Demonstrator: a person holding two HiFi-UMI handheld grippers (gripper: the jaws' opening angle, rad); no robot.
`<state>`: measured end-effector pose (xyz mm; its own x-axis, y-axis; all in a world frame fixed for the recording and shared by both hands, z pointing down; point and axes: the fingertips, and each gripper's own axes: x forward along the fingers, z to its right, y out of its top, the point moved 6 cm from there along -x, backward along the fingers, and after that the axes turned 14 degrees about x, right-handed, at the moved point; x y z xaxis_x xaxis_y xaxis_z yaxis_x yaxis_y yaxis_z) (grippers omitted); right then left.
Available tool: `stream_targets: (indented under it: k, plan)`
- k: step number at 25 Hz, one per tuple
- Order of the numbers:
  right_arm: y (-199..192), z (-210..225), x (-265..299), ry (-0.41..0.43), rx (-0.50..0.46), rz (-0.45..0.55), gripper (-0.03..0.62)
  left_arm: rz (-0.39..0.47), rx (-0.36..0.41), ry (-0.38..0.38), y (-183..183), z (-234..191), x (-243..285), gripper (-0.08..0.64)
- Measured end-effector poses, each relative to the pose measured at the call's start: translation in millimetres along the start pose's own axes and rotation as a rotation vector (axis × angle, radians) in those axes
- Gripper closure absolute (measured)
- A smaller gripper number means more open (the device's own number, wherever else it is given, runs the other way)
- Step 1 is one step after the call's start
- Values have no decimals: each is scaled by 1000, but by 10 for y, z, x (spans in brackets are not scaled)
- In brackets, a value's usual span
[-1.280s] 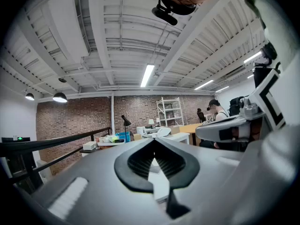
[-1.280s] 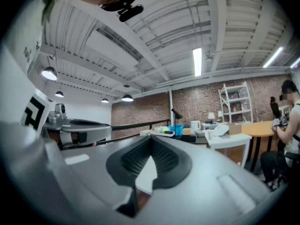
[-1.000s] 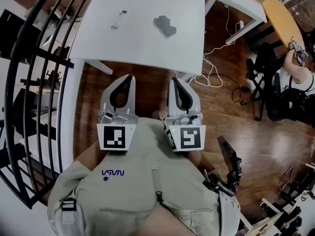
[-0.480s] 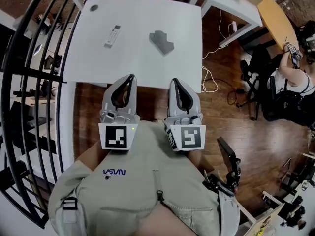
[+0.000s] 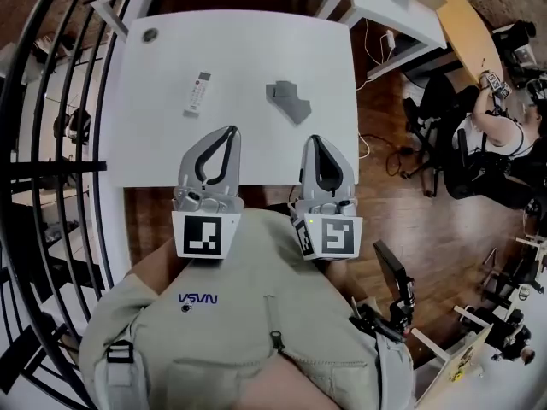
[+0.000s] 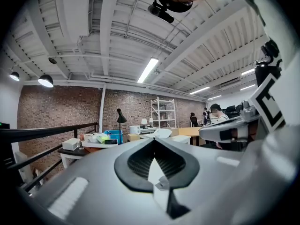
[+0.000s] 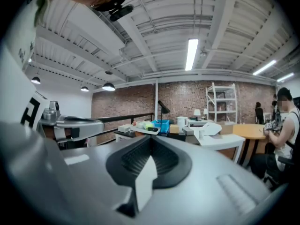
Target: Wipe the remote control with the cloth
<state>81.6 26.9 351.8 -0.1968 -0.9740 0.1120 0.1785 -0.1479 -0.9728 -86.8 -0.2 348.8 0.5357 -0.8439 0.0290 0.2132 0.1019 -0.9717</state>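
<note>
A white remote control (image 5: 197,93) lies on the white table (image 5: 248,152), left of centre. A folded grey cloth (image 5: 288,101) lies to its right, near the table's middle. My left gripper (image 5: 230,131) is shut and empty, its tip over the table's near edge, below the remote. My right gripper (image 5: 313,140) is also shut and empty, its tip over the near edge below the cloth. Both point level; the left gripper (image 6: 153,140) and the right gripper (image 7: 151,138) show only closed tips against the room in their own views, with neither object visible there.
A small dark round thing (image 5: 150,34) sits at the table's far left corner. A black railing (image 5: 60,135) runs along the left. Another white desk (image 5: 393,7) and white cables on the wood floor (image 5: 376,143) lie to the right. A seated person (image 5: 491,135) is far right.
The table has drawn nearer in the head view; both gripper tips, earlier over the floor short of it, now reach over its near edge. Both stay shut.
</note>
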Motion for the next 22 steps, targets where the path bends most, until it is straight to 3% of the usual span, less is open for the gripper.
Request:
stream_targets:
  k: [8,17,22]
  plan:
    - [-12,204,415,-55,-5,-41,588,-45,2,3,-174,-240,298,555]
    - [-120,573,909,74,-23,-96,588,-128,23,124,-312,-171,651,554]
    - [-343,737,1182,152,-39,-183,511,-207,80,131,-643,-122,784,554]
